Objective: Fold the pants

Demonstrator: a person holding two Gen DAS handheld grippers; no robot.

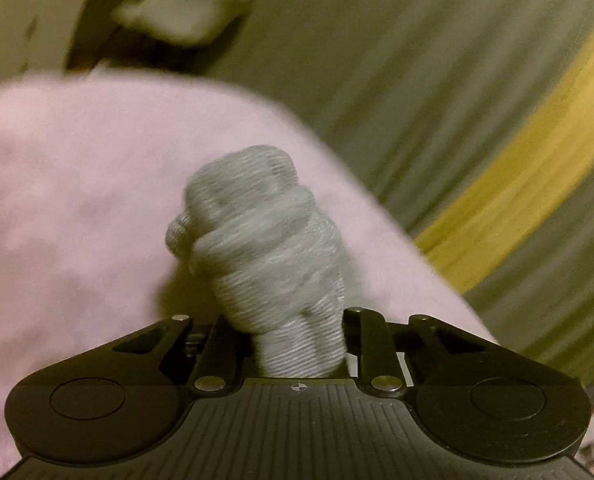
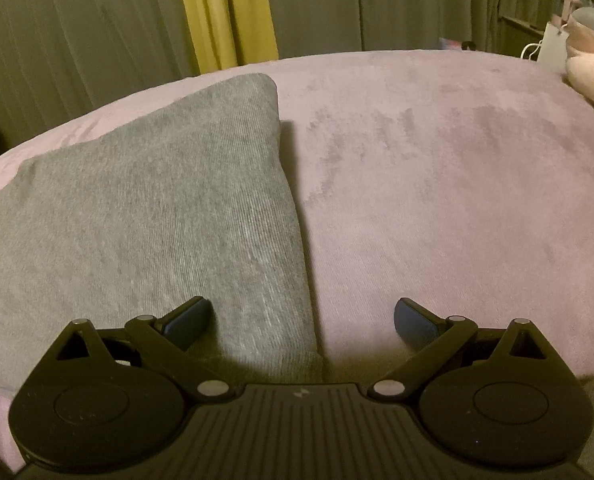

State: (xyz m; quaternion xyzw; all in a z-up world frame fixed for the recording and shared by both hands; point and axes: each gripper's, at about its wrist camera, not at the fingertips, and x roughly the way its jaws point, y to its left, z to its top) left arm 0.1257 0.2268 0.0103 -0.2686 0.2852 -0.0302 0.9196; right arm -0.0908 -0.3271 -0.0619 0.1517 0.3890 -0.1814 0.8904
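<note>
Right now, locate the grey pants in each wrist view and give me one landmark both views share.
Left wrist: the grey pants sit at centre, a bunched wad rising from the left gripper, whose jaws are shut on it.
Right wrist: the pants lie spread at left and centre, reaching under the open right gripper.
Shared landmark: the yellow curtain stripe behind the pink blanket.

R wrist view: I see pants (image 2: 145, 216) lying flat on bed cover (image 2: 437, 200), left half of view; bare cover to right. R gripper (image 2: 303, 320) sits over near edge of pants. Curtains (image 2: 97, 40) behind bed; far right, nightstand items (image 2: 557, 40). L wrist view: bunch of pants (image 1: 257, 248) betw. L gripper (image 1: 297, 344) fingers, above cover, curtains behind.
</note>
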